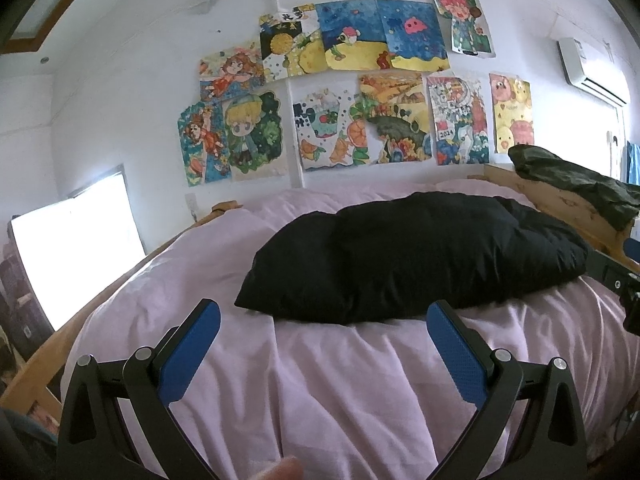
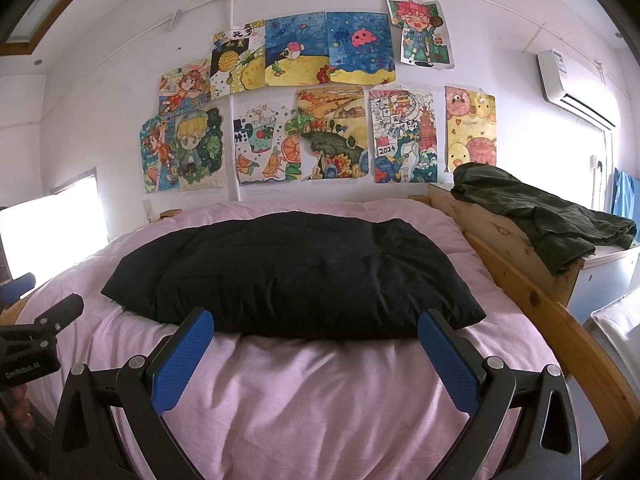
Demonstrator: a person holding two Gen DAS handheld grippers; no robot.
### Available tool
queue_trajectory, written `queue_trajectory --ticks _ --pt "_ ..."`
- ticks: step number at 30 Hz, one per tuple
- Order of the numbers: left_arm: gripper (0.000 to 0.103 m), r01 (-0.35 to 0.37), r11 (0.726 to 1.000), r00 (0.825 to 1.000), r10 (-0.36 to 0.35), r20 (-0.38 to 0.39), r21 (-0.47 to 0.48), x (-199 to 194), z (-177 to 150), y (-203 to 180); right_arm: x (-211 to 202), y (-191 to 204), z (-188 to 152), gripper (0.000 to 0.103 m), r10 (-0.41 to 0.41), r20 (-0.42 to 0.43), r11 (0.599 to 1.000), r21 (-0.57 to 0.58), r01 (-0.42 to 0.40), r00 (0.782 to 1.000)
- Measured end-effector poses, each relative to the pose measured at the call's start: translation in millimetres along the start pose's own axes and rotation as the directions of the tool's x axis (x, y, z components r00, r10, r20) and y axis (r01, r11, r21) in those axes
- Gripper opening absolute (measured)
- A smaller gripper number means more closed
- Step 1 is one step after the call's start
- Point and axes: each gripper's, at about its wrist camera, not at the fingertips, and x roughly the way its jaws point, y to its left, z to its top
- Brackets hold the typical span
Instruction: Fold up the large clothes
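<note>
A black puffy garment (image 1: 412,256) (image 2: 296,276) lies folded into a thick rectangular bundle on the pink bedsheet (image 1: 320,380) (image 2: 312,392). My left gripper (image 1: 324,320) stands open just short of the bundle's near edge, blue pads wide apart, nothing between them. My right gripper (image 2: 316,326) is also open, its fingertips level with the bundle's near edge, holding nothing. Part of the right gripper (image 1: 624,280) shows at the right rim of the left wrist view. At the left rim of the right wrist view I see the left gripper's body (image 2: 36,336).
A dark green garment (image 2: 540,212) (image 1: 576,184) lies crumpled on a wooden headboard shelf (image 2: 504,236) at the right. The wooden bed frame (image 2: 592,356) runs along the right side. Drawings (image 2: 312,104) cover the wall behind. A bright window (image 1: 76,248) sits left.
</note>
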Motion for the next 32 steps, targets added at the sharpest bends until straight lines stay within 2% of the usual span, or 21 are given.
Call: queue_trajectory --ticks 26,32 --pt "0.102 0.007 1.000 1.000 -0.007 -0.007 0.013 7 -5 22 0 1 0 0.103 -0.001 -0.002 1.000 0.002 0.001 1.000" --pt "0.102 0.018 1.000 0.999 -0.017 -0.044 0.016 12 -9 29 5 0 -6 0.103 -0.014 -0.026 1.000 0.000 0.014 1.000"
